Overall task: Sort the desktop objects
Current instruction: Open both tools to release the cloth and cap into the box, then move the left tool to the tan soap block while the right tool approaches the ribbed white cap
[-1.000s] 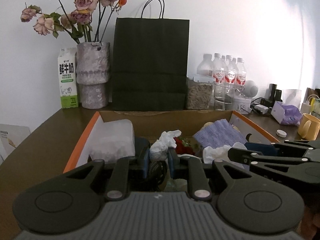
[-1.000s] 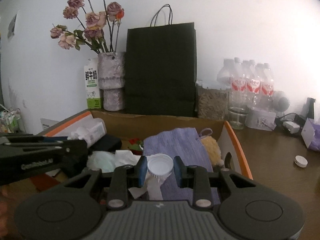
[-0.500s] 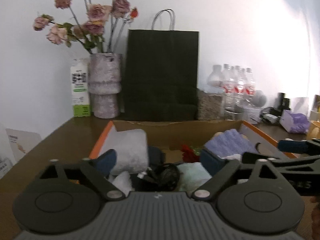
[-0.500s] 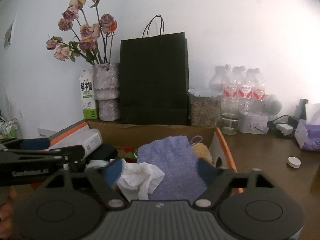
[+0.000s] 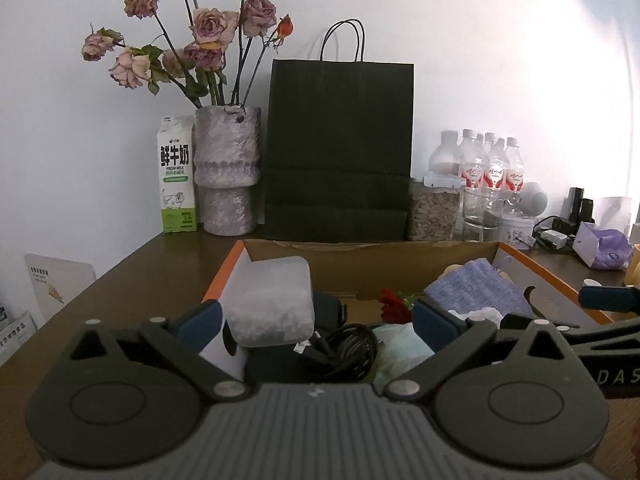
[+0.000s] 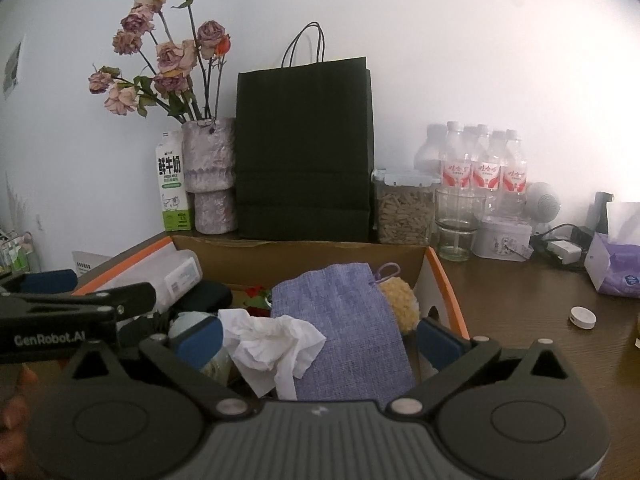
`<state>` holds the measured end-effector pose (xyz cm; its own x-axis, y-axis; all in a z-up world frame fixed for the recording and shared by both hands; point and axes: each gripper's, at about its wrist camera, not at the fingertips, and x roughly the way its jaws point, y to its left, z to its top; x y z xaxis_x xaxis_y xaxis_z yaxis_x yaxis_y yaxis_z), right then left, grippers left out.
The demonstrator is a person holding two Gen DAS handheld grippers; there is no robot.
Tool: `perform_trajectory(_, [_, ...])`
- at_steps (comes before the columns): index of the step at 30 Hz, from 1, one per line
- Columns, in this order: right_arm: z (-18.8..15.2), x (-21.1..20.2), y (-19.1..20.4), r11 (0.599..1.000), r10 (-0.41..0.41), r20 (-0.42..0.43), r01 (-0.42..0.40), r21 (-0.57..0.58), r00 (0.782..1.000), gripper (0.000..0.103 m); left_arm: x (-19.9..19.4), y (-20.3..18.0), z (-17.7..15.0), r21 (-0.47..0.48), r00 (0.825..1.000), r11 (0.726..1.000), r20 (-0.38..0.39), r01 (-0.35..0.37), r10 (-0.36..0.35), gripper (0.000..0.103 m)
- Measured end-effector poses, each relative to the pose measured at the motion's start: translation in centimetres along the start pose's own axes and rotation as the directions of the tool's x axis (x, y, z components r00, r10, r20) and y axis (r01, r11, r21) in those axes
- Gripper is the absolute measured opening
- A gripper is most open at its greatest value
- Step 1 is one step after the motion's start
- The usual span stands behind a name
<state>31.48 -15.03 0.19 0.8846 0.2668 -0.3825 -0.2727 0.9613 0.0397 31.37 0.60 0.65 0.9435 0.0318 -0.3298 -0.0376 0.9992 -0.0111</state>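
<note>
Both grippers hung above the cardboard box (image 5: 400, 264) with their jaws spread wide and nothing between them: the left gripper (image 5: 316, 324) over a coiled black cable (image 5: 344, 346), the right gripper (image 6: 320, 338) over a crumpled white tissue (image 6: 272, 340). Inside the box also lay a purple cloth pouch (image 6: 340, 320) and a translucent white container (image 5: 274, 300), while a white bottle cap (image 6: 583, 317) sat on the table (image 6: 520, 300) to the right, well apart from the box.

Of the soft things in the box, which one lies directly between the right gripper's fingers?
The crumpled white tissue. It sits between the open right gripper fingers; the purple fabric pouch lies beside it, and the yellow fluffy ball farther back.
</note>
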Motion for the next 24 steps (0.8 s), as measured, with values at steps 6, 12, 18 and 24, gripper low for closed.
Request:
perform_trajectory(6, [0.1,-0.2,0.0,1.0,0.0,0.004,0.0,-0.003,1.0,0.103,-0.2,0.1,0.0,-0.007,1.0,1.0,0.007,-0.004,0.004,0.103])
perform_trajectory(12, [1.2,-1.2,0.1,1.0,0.003,0.021,-0.002,-0.019,1.0,0.103,-0.8,0.1,0.9,-0.005,0.999,0.999,0.012,-0.035,0.036,0.103])
perform_trajectory(18, [1.8,-2.6,0.2,0.999,0.029,0.017,-0.029,-0.021,0.999,0.103,-2.5,0.3,0.9,0.006,0.998,0.999,0.016,-0.054,0.054,0.103])
perform_trajectory(24, [1.3,-4.6,0.5,0.999,0.036,0.005,-0.035,-0.038,0.999,0.103,-4.2,1.2,0.7,0.007,0.998,0.998,-0.004,-0.059,0.059,0.103])
